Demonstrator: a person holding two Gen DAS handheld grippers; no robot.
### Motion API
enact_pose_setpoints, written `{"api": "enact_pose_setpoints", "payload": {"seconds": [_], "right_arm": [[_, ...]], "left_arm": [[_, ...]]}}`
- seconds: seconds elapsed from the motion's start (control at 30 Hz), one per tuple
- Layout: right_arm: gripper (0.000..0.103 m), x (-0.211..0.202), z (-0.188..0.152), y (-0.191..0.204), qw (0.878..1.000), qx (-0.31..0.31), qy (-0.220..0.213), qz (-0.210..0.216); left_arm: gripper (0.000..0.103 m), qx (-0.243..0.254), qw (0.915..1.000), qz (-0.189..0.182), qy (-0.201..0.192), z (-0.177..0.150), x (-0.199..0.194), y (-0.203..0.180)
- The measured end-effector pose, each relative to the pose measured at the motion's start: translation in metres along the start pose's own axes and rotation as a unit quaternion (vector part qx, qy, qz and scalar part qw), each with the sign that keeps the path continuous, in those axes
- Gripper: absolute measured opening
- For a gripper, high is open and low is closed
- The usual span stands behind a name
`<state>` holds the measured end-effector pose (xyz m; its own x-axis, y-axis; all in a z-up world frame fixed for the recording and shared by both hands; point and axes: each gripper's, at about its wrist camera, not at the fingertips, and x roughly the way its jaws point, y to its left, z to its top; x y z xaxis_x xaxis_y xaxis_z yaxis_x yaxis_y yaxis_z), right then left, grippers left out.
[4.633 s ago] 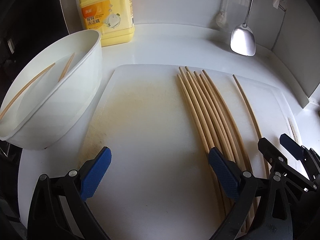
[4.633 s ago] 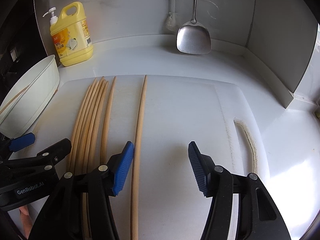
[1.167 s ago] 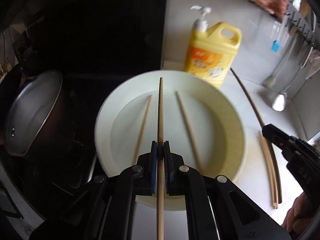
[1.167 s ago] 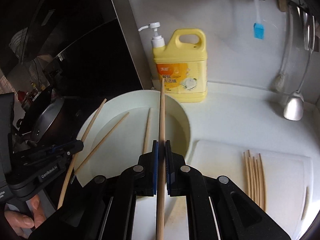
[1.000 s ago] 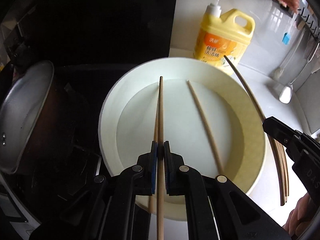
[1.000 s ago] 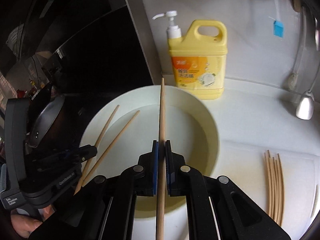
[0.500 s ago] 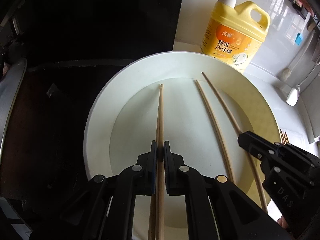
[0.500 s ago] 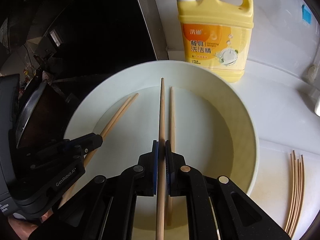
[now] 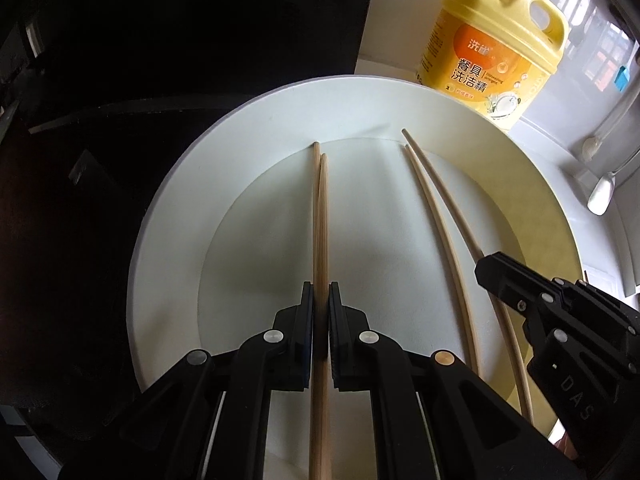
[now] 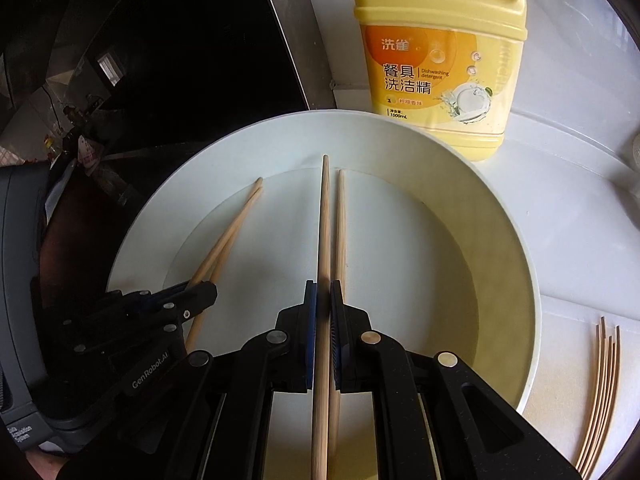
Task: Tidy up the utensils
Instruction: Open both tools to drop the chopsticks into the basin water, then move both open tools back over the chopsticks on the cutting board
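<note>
Chopsticks and white bowl (image 9: 168, 240) seen from two wrist cameras, both aimed steeply down into the bowl.

Left view: the left claw (image 9: 320, 320) is closed to a narrow slit on one chopstick (image 9: 323, 216), its blue pads pressing the wood from either side. The stick runs straight ahead from the pads, its far end low over the bowl floor; whether that end touches the floor cannot be told. A second chopstick (image 9: 316, 184) lies right alongside it on the left. Two more chopsticks (image 9: 436, 208) show in the right half of the bowl, running toward the right claw's black body (image 9: 560, 320) at the lower right.

Right view: the right claw (image 10: 323, 312) is likewise closed tight on a chopstick of its own (image 10: 324, 220), which points to the far wall of the bowl (image 10: 520, 260). A loose chopstick (image 10: 341, 220) lies just to its right on the bowl floor. In the left half, a close pair (image 10: 232, 236) slants toward the left claw's body (image 10: 132, 320).

Surroundings: a yellow detergent bottle (image 10: 440, 60) stands on the white desk (image 10: 560, 180) just behind the bowl. Further chopsticks (image 10: 600, 392) lie in a bundle on a white cutting board (image 10: 560, 360) at the lower right, well apart from the bowl. A dark cooktop area (image 9: 120, 80) borders the bowl on the left.
</note>
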<state>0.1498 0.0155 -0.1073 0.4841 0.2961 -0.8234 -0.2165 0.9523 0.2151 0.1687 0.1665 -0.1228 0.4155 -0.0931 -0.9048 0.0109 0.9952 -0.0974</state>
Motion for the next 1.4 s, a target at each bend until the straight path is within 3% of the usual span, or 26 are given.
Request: {"api": "enact_pose_setpoints", "payload": {"seconds": [0.27,0.37,0.43,0.47,0.73,0.83,0.93,1.07,1.4], "right_arm": [[0.007,0.003,-0.003,-0.001,1.0,0.003,0.008,-0.002],[0.019,0.002,-0.002,-0.003,1.0,0.009,0.001,-0.009],[0.02,-0.001,-0.002,-0.003,1.0,0.01,-0.004,-0.014],[0.021,-0.003,-0.002,-0.003,1.0,0.01,-0.007,-0.015],[0.021,-0.011,-0.003,-0.006,1.0,0.014,-0.014,-0.022],[0.031,-0.016,-0.005,-0.006,0.999,0.018,-0.02,-0.025],[0.033,-0.022,-0.006,-0.005,0.999,0.017,-0.024,-0.027],[0.046,-0.032,-0.006,-0.002,0.999,0.014,-0.034,-0.036],[0.064,-0.057,-0.009,0.001,0.997,0.018,-0.043,-0.059]], "left_arm": [[0.009,-0.005,0.9999,0.006,-0.006,0.004,-0.001,0.002],[0.031,-0.006,0.9998,0.012,-0.011,0.002,-0.005,0.004],[0.063,-0.008,0.9996,0.018,-0.021,0.0,-0.01,0.005],[0.066,-0.01,0.9994,0.02,-0.026,-0.002,-0.016,0.006],[0.069,-0.018,0.9987,0.036,-0.032,-0.009,-0.031,0.013],[0.078,-0.021,0.9984,0.04,-0.034,-0.012,-0.036,0.014],[0.08,-0.022,0.9981,0.042,-0.039,-0.014,-0.044,0.015],[0.086,-0.024,0.9979,0.045,-0.04,-0.013,-0.048,0.016],[0.093,-0.029,0.9974,0.039,-0.053,-0.011,-0.068,0.02]]}}
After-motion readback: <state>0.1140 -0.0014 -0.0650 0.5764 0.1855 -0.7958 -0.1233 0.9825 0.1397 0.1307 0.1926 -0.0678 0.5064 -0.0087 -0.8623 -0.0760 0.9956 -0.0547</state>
